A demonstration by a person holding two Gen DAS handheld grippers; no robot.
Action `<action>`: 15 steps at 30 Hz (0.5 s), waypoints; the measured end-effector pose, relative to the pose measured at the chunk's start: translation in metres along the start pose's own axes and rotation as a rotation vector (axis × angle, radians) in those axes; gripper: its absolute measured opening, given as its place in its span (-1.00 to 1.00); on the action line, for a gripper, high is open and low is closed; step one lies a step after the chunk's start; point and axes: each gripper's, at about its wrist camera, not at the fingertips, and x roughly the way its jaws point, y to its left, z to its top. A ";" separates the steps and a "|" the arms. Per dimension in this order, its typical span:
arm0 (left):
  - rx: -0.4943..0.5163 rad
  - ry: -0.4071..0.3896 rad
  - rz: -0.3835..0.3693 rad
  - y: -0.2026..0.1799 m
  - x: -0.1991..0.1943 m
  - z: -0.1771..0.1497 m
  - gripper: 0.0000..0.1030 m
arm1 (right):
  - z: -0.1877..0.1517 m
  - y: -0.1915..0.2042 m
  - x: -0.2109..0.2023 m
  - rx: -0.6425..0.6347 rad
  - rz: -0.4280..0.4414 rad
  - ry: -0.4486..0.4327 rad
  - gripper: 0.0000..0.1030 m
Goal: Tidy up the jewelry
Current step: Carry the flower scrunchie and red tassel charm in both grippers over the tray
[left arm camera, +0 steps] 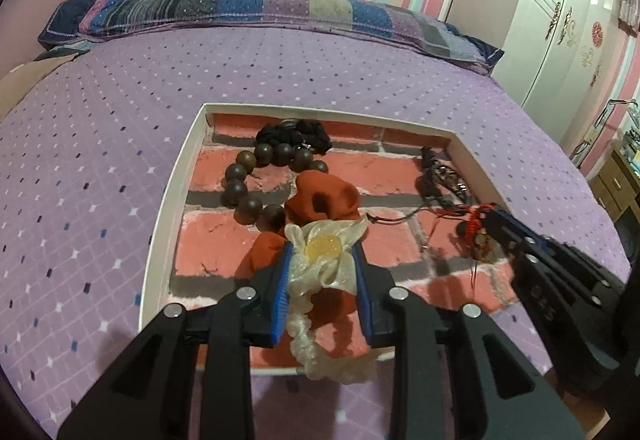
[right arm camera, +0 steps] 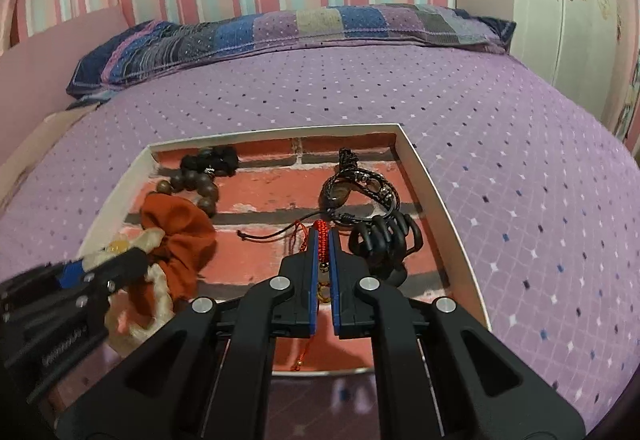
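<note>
A shallow white tray (left arm camera: 176,176) with a brick-pattern floor lies on the bed; it also shows in the right wrist view (right arm camera: 436,200). My left gripper (left arm camera: 322,256) is shut on a cream scrunchie with a yellow bead (left arm camera: 320,268), held over the tray's near left part. My right gripper (right arm camera: 323,240) is shut on a red cord bracelet (right arm camera: 320,230), whose charm hangs between the fingers. In the tray lie an orange scrunchie (left arm camera: 320,200), a wooden bead bracelet (left arm camera: 248,180), a black scrunchie (left arm camera: 296,134), dark braided bracelets (right arm camera: 360,188) and a black claw clip (right arm camera: 384,240).
The tray sits on a purple dotted bedspread (left arm camera: 100,160). A patchwork pillow (left arm camera: 240,8) lies along the far edge under a striped wall. A white wardrobe (left arm camera: 568,20) stands at the right, with a wooden desk (left arm camera: 616,180) beyond the bed.
</note>
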 end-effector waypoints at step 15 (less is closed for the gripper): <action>0.074 0.015 0.033 -0.009 0.030 0.014 -0.36 | -0.005 -0.007 0.036 -0.224 -0.011 0.095 -0.89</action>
